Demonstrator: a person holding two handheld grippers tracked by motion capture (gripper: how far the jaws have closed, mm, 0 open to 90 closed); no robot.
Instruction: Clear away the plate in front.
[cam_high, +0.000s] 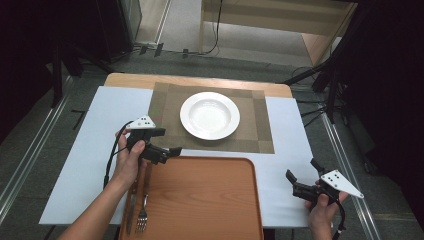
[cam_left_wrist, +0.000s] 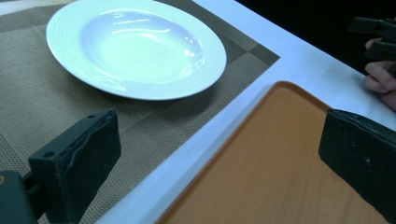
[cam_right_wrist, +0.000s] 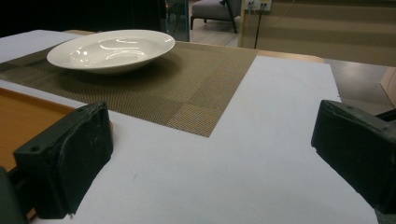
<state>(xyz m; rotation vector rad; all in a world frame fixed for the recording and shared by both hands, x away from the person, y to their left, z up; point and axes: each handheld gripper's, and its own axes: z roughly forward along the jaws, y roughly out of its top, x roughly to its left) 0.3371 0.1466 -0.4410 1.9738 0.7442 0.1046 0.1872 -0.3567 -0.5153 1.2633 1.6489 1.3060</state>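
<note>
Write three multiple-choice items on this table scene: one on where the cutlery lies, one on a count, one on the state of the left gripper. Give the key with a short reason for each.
1. Where do the fork and knife lie?
A. on the plate
B. at the left edge of the wooden tray
C. on the placemat

2. How many plates are on the placemat?
A. one
B. two
C. three

3. How is the left gripper?
A. shut on the fork
B. shut on the plate's rim
C. open, holding nothing

Key: B, the fork and knife rest side by side at the left edge of the tray. A, a single white plate sits there. C, in the left gripper view the jaws stand wide apart with nothing between them.
</note>
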